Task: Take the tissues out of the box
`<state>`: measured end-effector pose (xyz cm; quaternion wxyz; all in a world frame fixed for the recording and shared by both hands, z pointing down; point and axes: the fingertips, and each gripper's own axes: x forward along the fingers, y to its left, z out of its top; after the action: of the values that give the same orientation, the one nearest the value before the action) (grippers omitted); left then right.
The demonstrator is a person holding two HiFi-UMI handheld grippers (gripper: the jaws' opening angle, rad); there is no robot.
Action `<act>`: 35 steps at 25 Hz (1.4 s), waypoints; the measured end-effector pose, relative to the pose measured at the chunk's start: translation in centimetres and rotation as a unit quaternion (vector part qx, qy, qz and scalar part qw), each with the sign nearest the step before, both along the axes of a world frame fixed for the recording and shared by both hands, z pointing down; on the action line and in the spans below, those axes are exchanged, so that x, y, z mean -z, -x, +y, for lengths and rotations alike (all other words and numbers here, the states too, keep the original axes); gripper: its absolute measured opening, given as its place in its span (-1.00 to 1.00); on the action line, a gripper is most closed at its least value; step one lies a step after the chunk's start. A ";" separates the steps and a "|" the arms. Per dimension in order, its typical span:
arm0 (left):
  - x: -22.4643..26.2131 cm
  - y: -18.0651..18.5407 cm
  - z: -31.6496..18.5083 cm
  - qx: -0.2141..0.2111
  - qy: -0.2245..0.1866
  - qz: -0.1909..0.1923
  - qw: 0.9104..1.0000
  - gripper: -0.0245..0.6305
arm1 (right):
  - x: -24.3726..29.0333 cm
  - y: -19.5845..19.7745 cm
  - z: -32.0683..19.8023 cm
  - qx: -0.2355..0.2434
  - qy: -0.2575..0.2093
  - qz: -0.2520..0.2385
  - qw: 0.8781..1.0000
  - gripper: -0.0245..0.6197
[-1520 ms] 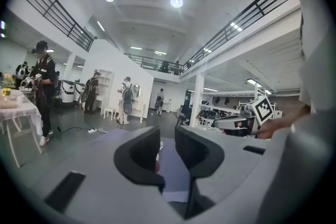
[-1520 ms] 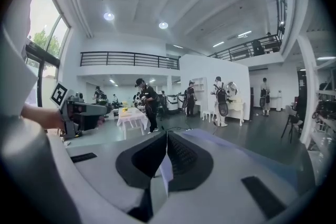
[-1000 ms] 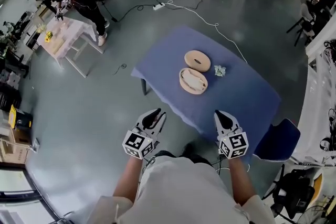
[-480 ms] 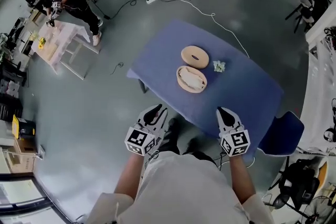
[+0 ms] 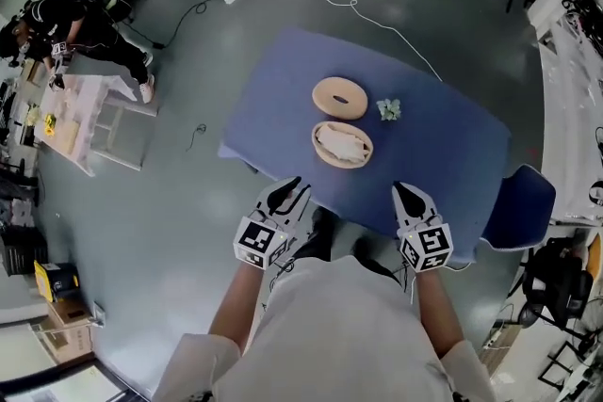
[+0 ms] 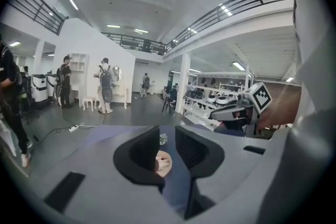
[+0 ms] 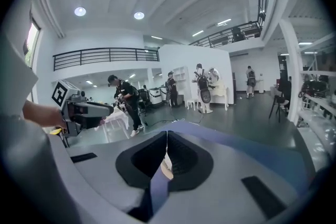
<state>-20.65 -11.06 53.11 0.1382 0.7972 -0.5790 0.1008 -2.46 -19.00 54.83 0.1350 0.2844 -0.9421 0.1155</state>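
table cover [image 5: 273, 99]: plain blue-violet
box [image 5: 317, 146]: pale tan, no pattern
lid [image 5: 325, 99]: same pale tan, with a darker hole in the middle
tissues [image 5: 344, 143]: white
crumpled scrap [image 5: 388, 109]: pale greenish white
chair [image 5: 523, 207]: deep blue
floor [image 5: 141, 202]: glossy grey-green
left gripper [image 5: 287, 190]: black jaws, white body, cube of black-and-white square markers
right gripper [image 5: 406, 193]: same black, white and checked markers
shirt [image 5: 330, 334]: off-white
side table [image 5: 85, 113]: whitish pink
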 end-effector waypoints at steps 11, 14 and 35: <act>-7.7 1.4 -7.3 -0.114 0.070 -0.010 0.991 -0.59 | -4.5 3.8 -3.2 -0.050 0.031 0.037 0.998 -0.83; -9.9 0.6 -8.8 -0.158 0.082 -0.031 0.984 -0.58 | -5.6 4.0 -3.7 -0.063 0.043 0.043 0.996 -0.83; -26.7 -5.9 -17.3 -0.331 0.203 -0.147 0.910 -0.53 | -12.4 3.1 -7.2 -0.100 0.113 0.064 0.986 -0.83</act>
<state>-14.71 -28.33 79.83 0.1688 0.8740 -0.2626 0.3723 -5.60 -26.16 67.24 0.2137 0.3673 -0.8791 0.2161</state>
